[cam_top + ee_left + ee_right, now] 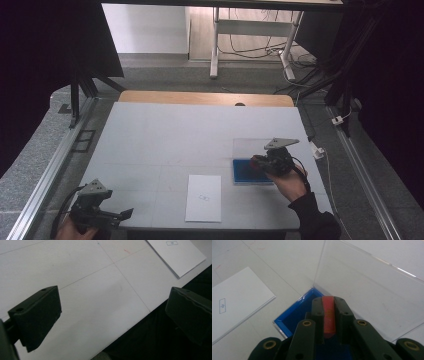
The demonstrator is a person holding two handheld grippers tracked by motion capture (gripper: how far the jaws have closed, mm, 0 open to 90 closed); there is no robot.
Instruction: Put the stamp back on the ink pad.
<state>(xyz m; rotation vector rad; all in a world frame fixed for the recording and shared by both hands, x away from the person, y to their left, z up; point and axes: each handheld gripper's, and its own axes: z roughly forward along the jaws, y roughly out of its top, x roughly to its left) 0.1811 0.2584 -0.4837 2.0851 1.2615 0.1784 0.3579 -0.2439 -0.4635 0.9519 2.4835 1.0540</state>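
The left gripper [107, 216] hangs at the desk's [165, 135] near edge, fingers spread and empty. Farther off, the right gripper [328, 315] grasps a red stamp [328, 312] over the blue ink tray [294, 313], its clear lid [372, 285] raised behind.

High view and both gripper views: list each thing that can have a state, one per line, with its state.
Left claw: open, jaws wide apart, holding nothing, over the near table edge.
Right claw: shut on the red stamp, over the ink pad.
Blue ink pad: uncovered, its clear lid raised upright behind it.
White paper: flat on the table, a small printed mark on it, untouched.
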